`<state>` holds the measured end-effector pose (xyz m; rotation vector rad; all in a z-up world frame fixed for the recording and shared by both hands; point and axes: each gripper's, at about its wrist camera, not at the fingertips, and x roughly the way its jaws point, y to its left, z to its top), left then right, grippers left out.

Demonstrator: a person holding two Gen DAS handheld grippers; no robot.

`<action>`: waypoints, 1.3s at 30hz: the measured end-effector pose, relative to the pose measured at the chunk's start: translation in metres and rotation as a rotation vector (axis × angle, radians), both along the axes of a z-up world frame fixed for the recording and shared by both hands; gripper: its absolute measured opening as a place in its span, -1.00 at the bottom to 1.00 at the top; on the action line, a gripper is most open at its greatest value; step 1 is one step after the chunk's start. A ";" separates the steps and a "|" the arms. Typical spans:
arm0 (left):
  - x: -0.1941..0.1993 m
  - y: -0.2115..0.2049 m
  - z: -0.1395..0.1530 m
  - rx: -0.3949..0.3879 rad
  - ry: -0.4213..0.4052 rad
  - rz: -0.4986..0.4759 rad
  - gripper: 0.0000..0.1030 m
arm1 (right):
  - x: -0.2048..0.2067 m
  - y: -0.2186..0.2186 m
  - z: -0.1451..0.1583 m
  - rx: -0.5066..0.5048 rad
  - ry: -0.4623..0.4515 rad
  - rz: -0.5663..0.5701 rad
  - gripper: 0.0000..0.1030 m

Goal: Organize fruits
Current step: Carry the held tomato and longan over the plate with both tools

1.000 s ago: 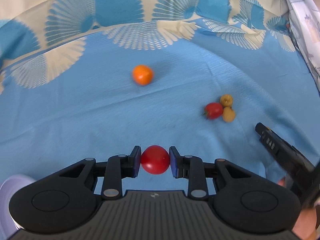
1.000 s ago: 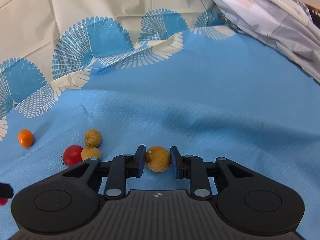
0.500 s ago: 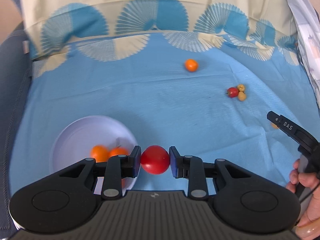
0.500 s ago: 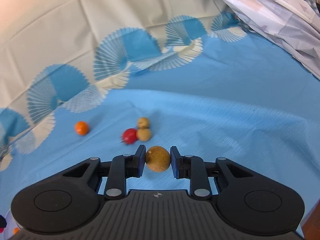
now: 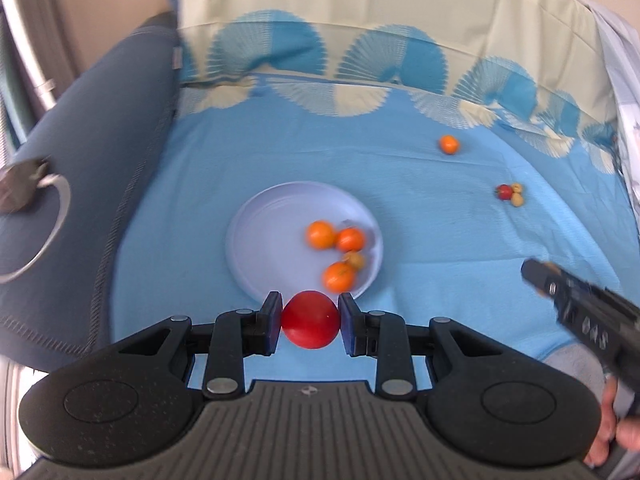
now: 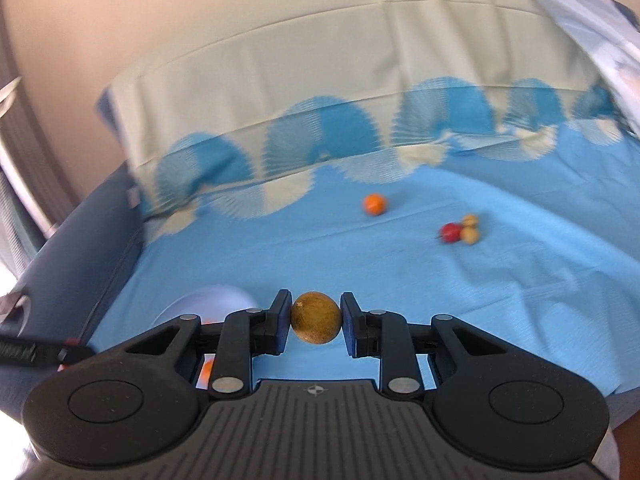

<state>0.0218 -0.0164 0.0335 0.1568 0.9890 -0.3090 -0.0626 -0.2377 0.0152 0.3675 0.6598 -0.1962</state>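
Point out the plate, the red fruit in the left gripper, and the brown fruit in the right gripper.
plate (image 5: 264, 236): left wrist view, bare inner surface.
red fruit (image 5: 311, 325): left wrist view, middle of its front.
brown fruit (image 6: 316, 317): right wrist view, middle of its front.

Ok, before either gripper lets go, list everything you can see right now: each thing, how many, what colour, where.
plate: one, pale lilac, on the blue cloth just beyond the left gripper
oranges on plate: three, orange, right half of the plate
small tan fruit on plate: one, yellow-brown, among the oranges
loose orange: one, orange, far on the cloth
fruit cluster: one red, two tan, touching, far right
cloth: one, blue with fan print and cream border
cushion: one, dark blue, left of the cloth
red tomato: one, in the left gripper
tan fruit: one, in the right gripper
hand: one, holding the right gripper's handle
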 end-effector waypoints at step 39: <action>-0.032 0.084 -0.014 -0.082 0.000 0.091 -0.35 | -0.025 0.112 0.014 -0.087 0.108 0.249 -0.46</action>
